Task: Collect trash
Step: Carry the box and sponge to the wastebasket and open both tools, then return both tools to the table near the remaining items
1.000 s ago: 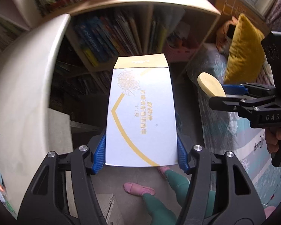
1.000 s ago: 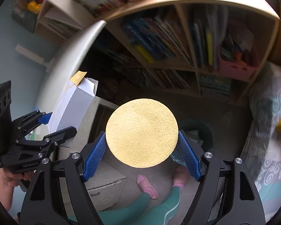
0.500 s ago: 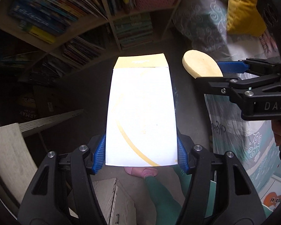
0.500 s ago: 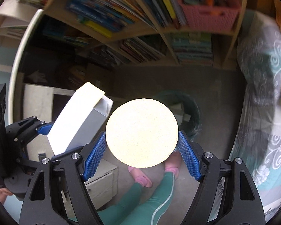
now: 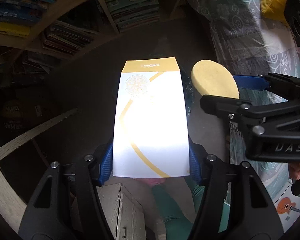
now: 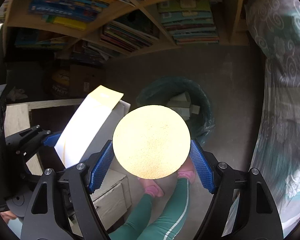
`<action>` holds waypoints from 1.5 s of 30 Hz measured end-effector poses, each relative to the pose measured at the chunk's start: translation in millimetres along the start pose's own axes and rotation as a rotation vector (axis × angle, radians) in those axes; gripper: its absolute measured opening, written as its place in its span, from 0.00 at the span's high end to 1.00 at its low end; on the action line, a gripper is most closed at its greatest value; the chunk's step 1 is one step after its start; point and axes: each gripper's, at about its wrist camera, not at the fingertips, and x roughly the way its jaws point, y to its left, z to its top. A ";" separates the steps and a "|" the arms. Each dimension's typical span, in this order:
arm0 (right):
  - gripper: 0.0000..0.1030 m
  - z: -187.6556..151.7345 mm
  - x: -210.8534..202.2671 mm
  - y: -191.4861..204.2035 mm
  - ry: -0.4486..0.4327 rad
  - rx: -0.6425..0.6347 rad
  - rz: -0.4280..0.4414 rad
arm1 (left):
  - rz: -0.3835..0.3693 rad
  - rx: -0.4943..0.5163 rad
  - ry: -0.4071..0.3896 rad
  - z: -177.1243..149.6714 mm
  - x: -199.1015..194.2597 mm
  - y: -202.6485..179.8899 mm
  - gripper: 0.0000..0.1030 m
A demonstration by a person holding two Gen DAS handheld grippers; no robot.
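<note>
Soap box and sponge, both clamped, above the bin.
Your left gripper (image 5: 151, 160) pinches a smooth white-and-yellow carton (image 5: 151, 120); your right gripper (image 6: 151, 166) squeezes a round, porous yellow sponge (image 6: 151, 142). The lined bin (image 6: 202, 108) lies just ahead of the sponge, nearer than a second ago.
</note>
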 end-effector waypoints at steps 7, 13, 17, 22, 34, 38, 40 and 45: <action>0.23 0.5 20.3 -20.0 0.036 0.093 0.015 | -0.037 -0.039 0.061 0.5 26.0 0.9 0.23; 0.19 -0.9 17.1 -21.2 0.030 0.096 0.011 | -0.046 -0.047 0.050 -8.7 19.1 1.8 0.22; 0.19 -2.0 6.6 -15.4 0.017 0.082 0.016 | -0.047 -0.077 0.039 -19.1 10.0 11.1 0.22; 0.19 -2.5 -14.1 3.4 -0.002 0.036 0.020 | -0.056 -0.126 -0.004 -32.7 -12.0 23.3 0.22; 0.19 -13.3 -89.7 97.4 -0.079 -0.205 0.046 | -0.043 -0.338 -0.224 -94.2 -123.0 75.6 0.22; 0.19 -19.6 -116.3 139.9 -0.093 -0.302 0.069 | -0.024 -0.388 -0.308 -122.1 -163.9 92.0 0.22; 0.19 -22.4 -131.5 168.5 -0.102 -0.369 0.086 | -0.016 -0.413 -0.351 -138.6 -183.7 99.1 0.22; 0.19 -24.3 -165.4 242.4 -0.129 -0.560 0.110 | -0.009 -0.501 -0.471 -183.8 -229.5 124.3 0.21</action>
